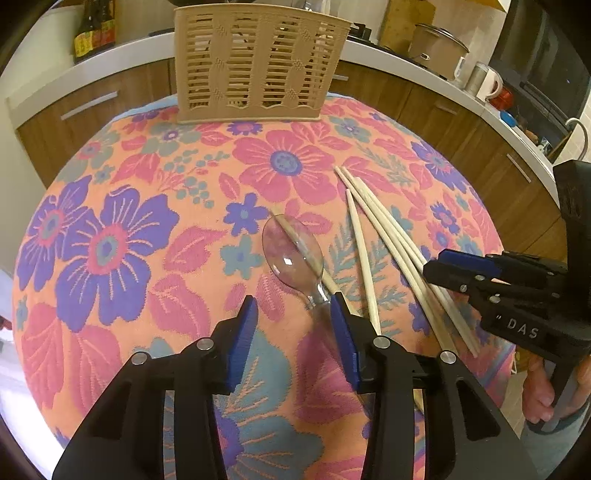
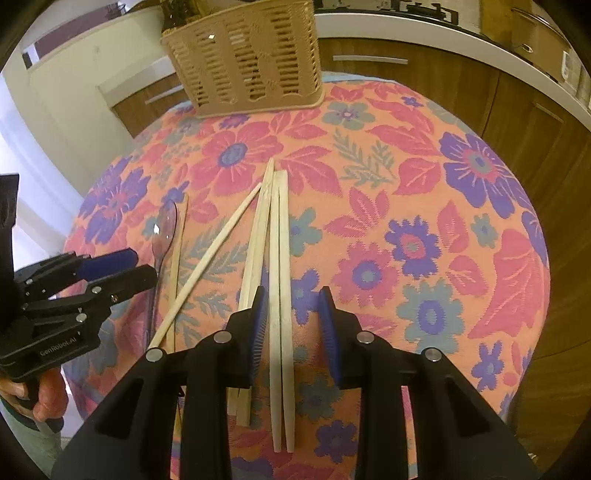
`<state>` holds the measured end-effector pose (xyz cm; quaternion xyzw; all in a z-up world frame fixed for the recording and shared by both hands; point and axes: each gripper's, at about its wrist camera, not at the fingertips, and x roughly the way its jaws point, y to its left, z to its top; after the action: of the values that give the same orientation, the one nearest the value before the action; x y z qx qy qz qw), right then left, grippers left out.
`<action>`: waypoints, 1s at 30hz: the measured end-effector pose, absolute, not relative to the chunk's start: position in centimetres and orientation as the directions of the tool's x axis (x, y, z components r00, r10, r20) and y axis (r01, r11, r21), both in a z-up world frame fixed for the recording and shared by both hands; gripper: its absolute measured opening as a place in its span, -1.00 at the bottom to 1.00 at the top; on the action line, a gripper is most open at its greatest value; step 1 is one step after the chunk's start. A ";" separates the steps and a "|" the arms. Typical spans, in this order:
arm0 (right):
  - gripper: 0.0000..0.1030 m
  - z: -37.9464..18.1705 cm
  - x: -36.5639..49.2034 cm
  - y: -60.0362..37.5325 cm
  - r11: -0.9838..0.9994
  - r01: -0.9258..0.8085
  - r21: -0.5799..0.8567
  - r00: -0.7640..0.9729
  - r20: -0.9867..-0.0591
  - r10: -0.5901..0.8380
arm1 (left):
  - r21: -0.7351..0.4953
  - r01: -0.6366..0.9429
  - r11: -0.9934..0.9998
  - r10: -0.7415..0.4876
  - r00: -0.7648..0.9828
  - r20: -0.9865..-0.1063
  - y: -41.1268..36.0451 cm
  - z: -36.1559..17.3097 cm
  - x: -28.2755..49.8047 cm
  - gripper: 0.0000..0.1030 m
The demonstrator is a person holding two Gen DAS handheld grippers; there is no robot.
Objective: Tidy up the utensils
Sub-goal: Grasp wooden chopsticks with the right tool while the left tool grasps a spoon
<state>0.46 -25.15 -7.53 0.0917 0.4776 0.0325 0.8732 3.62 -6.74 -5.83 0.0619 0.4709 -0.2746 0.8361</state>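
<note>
A clear plastic spoon (image 1: 291, 254) lies on the floral tablecloth, with one wooden chopstick (image 1: 295, 240) across its bowl. Several more chopsticks (image 1: 391, 251) lie fanned out to its right. My left gripper (image 1: 293, 314) is open, low over the cloth, with the spoon's handle just inside its right finger. My right gripper (image 2: 293, 306) is open and straddles a pair of chopsticks (image 2: 279, 295); other chopsticks (image 2: 255, 251) lie under and left of its left finger. A beige slotted utensil basket (image 1: 258, 62) stands at the table's far edge; it also shows in the right wrist view (image 2: 251, 59).
The table is round with a floral cloth (image 1: 129, 229). Brown cabinets and a white counter (image 1: 424, 59) curve behind it, with bottles (image 1: 94, 29), a pot (image 1: 439, 48) and a mug (image 1: 489, 86). The right gripper (image 1: 517, 295) shows at the left view's right edge.
</note>
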 end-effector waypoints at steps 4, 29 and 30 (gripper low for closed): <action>-0.51 -7.6 1.2 -24.2 0.992 0.014 0.122 0.534 -0.840 0.096 | -0.151 0.520 0.841 -0.396 0.401 -0.826 -7.0 -5.9 3.6 -0.25; -0.79 -7.7 2.3 -28.2 0.988 0.109 0.112 0.485 -0.873 0.046 | -0.126 0.490 0.863 -0.364 0.428 -0.827 -5.8 -5.9 4.8 -0.98; -0.79 -7.7 2.4 -28.5 0.985 0.110 0.132 0.481 -0.874 0.063 | -0.134 0.490 0.861 -0.370 0.423 -0.827 -5.6 -5.9 4.9 -0.98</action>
<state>2.40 -28.49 -7.65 0.0850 0.5092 -0.0138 0.8563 4.94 -5.59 -5.92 0.0635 0.4726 -0.2554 0.8411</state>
